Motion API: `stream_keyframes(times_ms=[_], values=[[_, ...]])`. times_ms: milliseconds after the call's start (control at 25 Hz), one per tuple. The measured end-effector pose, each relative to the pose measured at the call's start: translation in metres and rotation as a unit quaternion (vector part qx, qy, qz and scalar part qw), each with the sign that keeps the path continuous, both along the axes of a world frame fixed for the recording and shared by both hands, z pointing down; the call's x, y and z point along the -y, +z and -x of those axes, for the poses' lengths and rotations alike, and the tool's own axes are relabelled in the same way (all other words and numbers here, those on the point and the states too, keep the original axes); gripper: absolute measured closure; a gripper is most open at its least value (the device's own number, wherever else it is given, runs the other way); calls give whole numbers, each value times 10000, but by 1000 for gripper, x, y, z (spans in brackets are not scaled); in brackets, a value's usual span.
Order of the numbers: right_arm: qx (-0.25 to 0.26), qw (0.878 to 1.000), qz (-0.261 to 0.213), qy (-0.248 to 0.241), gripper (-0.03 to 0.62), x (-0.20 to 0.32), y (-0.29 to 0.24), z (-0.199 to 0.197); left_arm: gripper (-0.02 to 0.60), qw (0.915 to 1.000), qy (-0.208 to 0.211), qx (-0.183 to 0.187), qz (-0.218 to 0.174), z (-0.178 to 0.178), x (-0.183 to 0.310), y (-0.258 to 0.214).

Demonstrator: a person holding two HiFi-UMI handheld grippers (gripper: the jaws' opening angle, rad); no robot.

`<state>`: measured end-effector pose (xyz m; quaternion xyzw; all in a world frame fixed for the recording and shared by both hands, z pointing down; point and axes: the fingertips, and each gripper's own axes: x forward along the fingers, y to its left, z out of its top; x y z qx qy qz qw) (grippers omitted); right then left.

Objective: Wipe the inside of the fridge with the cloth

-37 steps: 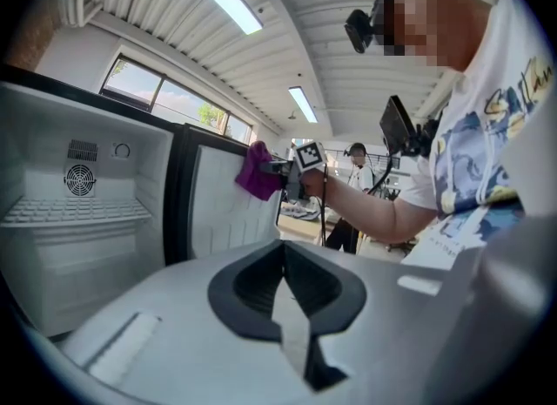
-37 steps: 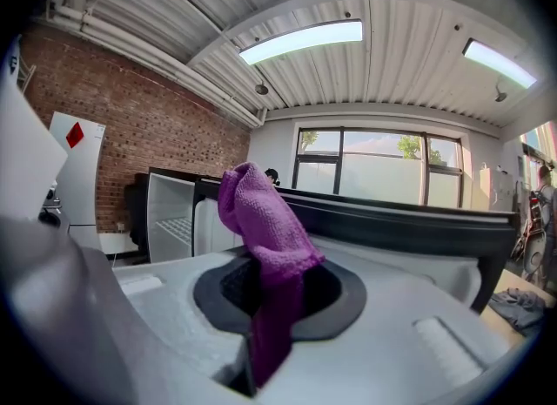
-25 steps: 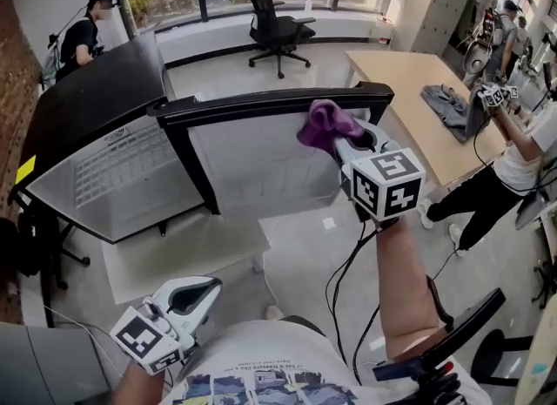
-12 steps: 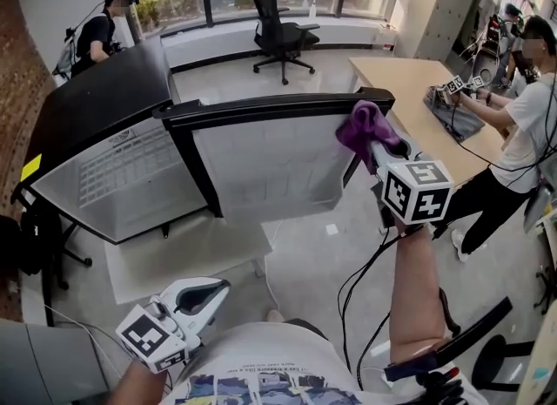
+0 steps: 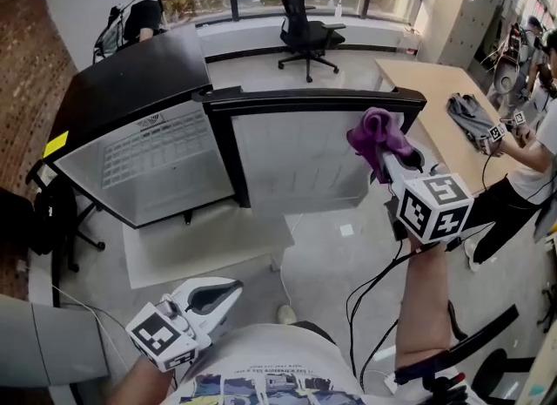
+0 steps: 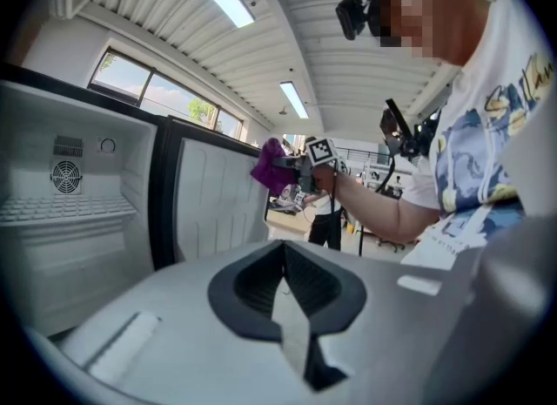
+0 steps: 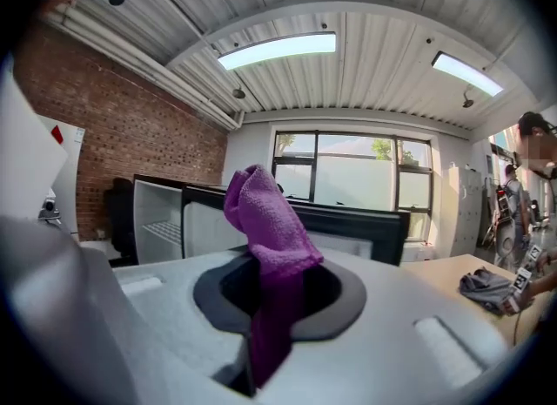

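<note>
Purple terry cloth (image 5: 376, 138) clamped in R gripper (image 5: 396, 162), bunched end left proud of the fingertips as a wiping pad, just before the open door (image 5: 300, 164), w/ mini-fridge (image 5: 130, 85) cavity ahead-left, not yet entered; L gripper (image 5: 216, 293) closed on nothing, parked low.

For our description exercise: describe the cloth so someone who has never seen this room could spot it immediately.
Find the open black fridge at left, with its door swung out. Near the door's free end, the right gripper is shut on a bunched cloth. It is bright purple, unlike the grey fabric lying on the wooden table.
</note>
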<state>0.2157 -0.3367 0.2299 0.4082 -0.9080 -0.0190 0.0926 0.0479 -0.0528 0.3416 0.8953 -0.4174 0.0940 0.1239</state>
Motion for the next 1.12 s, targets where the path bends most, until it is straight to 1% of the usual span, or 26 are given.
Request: stream_keyframes(times_ms=[160, 320, 440, 600, 720, 880, 1000, 1120], values=[[-38, 9979, 103, -643, 542, -22, 10, 57, 575, 9998, -187, 43, 22, 17, -16, -1], [-144, 9926, 211, -1184, 542, -41, 25, 115, 575, 9991, -422, 83, 45, 38, -36, -2], [-209, 9887, 247, -1465, 542, -48, 32, 153, 575, 9974, -708, 122, 88, 58, -51, 0], [-299, 9855, 278, -1650, 542, -48, 40, 190, 575, 9946, -1018, 139, 135, 79, -69, 3], [-343, 9850, 289, -1665, 542, -45, 46, 204, 575, 9931, -1154, 159, 136, 88, -76, 3], [-366, 9864, 281, -1581, 542, -34, 50, 208, 575, 9922, -1224, 194, 140, 92, -76, 3], [-452, 9877, 258, -1476, 542, -26, 53, 204, 575, 9924, -1205, 195, 149, 91, -72, 3], [-435, 9899, 264, -1327, 542, -19, 53, 191, 575, 9936, -1101, 200, 135, 85, -65, 2]])
